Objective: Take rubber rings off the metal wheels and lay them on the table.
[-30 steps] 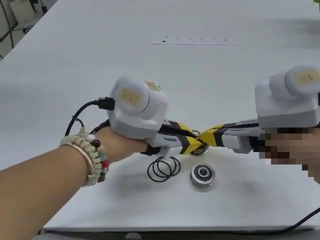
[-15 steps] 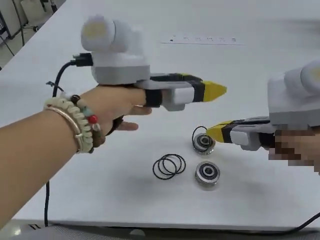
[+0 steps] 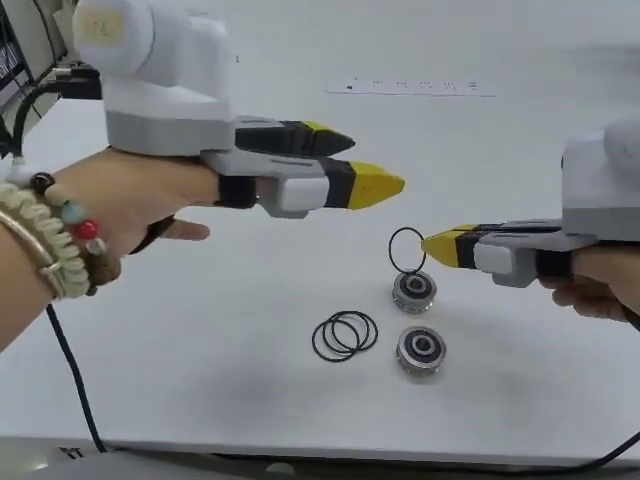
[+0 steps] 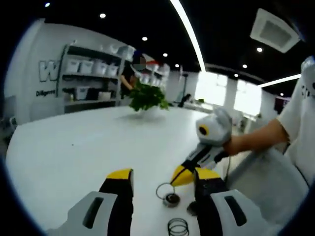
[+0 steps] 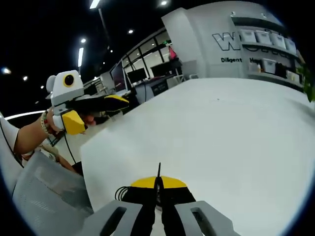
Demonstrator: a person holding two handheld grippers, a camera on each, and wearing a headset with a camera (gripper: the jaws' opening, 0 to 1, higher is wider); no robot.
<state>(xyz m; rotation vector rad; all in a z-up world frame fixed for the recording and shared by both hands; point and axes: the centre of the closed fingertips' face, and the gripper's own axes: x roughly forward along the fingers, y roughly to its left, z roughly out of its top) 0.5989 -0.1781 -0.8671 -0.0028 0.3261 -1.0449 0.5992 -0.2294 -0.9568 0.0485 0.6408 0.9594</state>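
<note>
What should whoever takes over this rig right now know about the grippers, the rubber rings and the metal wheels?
Left gripper: jaws open, empty, raised above the white table.
Right gripper: jaws shut on a thin black rubber ring, held just above the farther round metal wheel.
Nearer metal wheel sits on the table, close to the farther one.
Done: about three black rubber rings lie in an overlapping pile left of the wheels.
Left: lay the held ring down. Whether either wheel carries more rings is too small to tell.
</note>
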